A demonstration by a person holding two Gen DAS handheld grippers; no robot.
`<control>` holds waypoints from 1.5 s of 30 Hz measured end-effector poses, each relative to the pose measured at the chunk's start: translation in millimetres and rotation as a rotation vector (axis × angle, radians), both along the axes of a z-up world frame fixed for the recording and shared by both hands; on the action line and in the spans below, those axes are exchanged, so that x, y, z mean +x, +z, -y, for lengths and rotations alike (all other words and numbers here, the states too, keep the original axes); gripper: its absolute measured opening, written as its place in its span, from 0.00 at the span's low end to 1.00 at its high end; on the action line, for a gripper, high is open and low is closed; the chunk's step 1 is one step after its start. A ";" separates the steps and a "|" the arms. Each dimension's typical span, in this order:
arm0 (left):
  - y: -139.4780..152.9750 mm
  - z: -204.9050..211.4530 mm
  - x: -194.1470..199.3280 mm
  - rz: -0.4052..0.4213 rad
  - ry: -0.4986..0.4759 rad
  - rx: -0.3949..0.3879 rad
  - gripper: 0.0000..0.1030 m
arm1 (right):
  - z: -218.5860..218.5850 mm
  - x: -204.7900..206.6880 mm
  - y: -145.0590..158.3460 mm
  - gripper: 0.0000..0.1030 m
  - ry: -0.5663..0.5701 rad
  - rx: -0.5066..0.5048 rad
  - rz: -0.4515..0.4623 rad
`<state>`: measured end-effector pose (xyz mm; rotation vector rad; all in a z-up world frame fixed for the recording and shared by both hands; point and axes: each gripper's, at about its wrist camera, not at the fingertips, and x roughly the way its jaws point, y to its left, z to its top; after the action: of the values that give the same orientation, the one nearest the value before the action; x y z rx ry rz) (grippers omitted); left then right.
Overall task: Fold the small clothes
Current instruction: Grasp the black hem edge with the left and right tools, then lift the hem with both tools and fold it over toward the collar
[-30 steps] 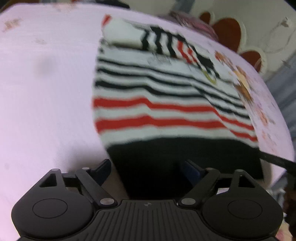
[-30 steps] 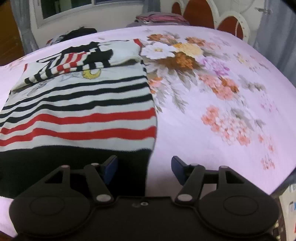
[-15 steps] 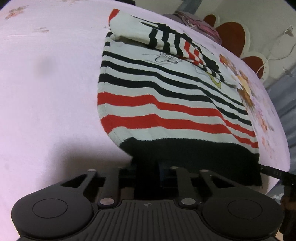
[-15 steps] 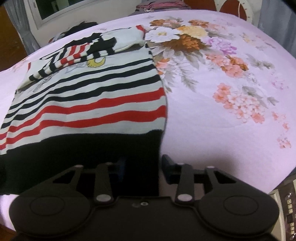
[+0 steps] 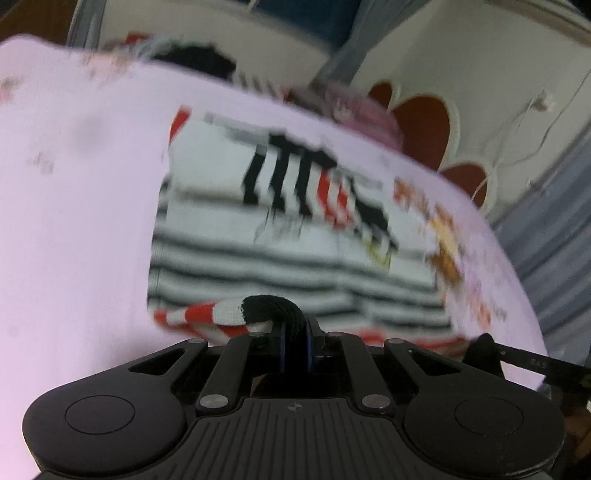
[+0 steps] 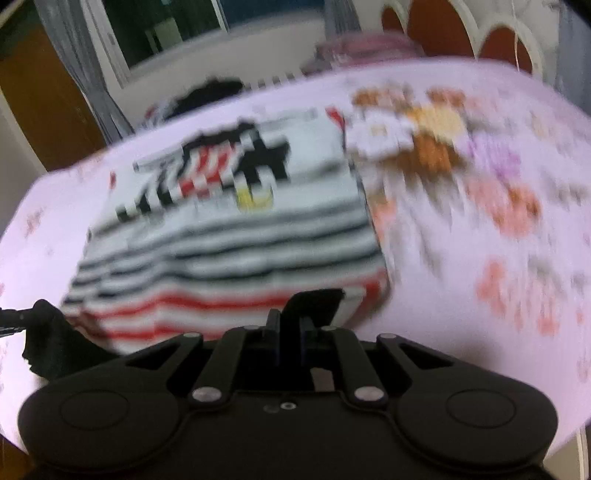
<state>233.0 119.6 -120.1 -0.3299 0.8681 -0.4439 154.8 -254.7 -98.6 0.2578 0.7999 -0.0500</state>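
Observation:
A small striped sweater (image 5: 295,251) (image 6: 229,243), white with black and red stripes and a black hem, lies on a pink bedsheet with its sleeves folded across the top. My left gripper (image 5: 294,343) is shut on the black hem at the sweater's near left corner, and the hem curls up over its fingers. My right gripper (image 6: 290,336) is shut on the black hem at the near right corner, lifted off the sheet. Both views are blurred by motion. The left gripper's tip (image 6: 40,310) also shows at the left edge of the right wrist view, holding black cloth.
The pink sheet (image 5: 74,221) carries a floral print (image 6: 436,147) to the right of the sweater. A pile of clothes (image 6: 214,90) lies at the bed's far edge. A white and red headboard (image 5: 424,110) stands beyond, and a window (image 6: 166,29) on the far wall.
Both grippers closed on the black hem, which lay flat before. Both then rose with it, folding the lower part of the sweater up off the sheet.

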 end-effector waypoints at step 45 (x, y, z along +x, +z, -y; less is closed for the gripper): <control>-23.2 42.2 275.5 0.046 0.108 0.226 0.82 | 92.3 300.5 -33.7 0.61 0.014 0.158 0.073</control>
<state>508.5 77.4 -143.3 -0.1573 0.8421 -0.2489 455.3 -347.0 -132.3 0.4016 0.7337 0.0361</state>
